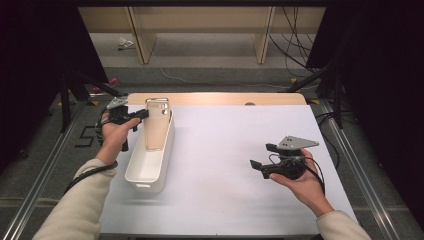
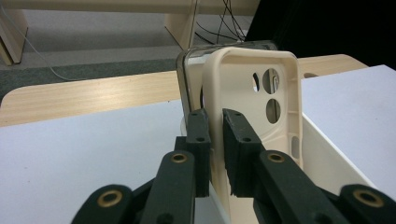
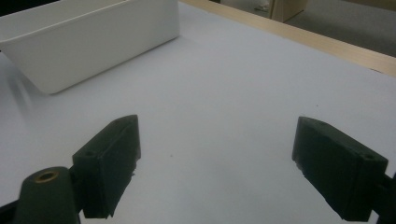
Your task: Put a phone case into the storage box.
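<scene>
A cream phone case [image 1: 158, 125] [image 2: 254, 100] with round camera holes stands upright over the long white bin [image 1: 145, 172]. My left gripper [image 1: 142, 114] [image 2: 215, 140] is shut on the case's left edge, holding it above the bin's far end. A second, clear-edged case [image 2: 187, 79] shows just behind the cream one. My right gripper [image 1: 262, 157] [image 3: 215, 163] hovers over the white table at the right, its jaws wide open with nothing between them.
The white bin [image 3: 93, 42] lies lengthwise on the left part of the white table top [image 1: 235, 150]. A wooden strip [image 1: 215, 98] borders the table's far edge. Cables and wooden furniture legs stand on the floor beyond.
</scene>
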Tool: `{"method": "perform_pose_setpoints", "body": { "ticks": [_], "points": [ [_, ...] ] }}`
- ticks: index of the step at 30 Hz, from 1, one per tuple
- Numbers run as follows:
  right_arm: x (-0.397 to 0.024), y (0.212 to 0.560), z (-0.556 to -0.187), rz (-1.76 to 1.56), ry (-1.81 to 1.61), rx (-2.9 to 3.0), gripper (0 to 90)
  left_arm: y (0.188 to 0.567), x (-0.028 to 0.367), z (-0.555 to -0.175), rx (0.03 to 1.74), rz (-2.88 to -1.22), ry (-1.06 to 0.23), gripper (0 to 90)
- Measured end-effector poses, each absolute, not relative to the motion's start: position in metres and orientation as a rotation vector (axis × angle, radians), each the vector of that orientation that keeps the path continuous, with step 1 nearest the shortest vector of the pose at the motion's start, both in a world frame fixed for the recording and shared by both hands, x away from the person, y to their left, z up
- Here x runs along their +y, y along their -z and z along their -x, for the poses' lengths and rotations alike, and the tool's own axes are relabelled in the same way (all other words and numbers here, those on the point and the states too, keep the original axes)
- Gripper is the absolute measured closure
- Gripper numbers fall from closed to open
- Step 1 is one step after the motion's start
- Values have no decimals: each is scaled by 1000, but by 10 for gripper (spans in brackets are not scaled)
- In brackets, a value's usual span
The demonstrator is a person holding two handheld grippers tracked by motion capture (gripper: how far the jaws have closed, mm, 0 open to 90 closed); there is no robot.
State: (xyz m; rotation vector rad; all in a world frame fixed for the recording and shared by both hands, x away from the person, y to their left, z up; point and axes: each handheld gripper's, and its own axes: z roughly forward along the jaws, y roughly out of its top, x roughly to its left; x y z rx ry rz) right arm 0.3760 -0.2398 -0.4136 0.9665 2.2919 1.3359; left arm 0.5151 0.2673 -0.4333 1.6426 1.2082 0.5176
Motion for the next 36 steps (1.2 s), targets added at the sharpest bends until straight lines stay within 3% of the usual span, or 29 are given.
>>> {"method": "perform_pose_setpoints", "body": {
  "ticks": [20,36],
  "points": [
    [-239,414,-376,-966,-1332,2295,161,422,265,-511,1178,-1670,-561,737],
    [-239,414,-376,-967,-1329,2296,161,409,261,-495,1172,-1690,-596,465]
  ]
}}
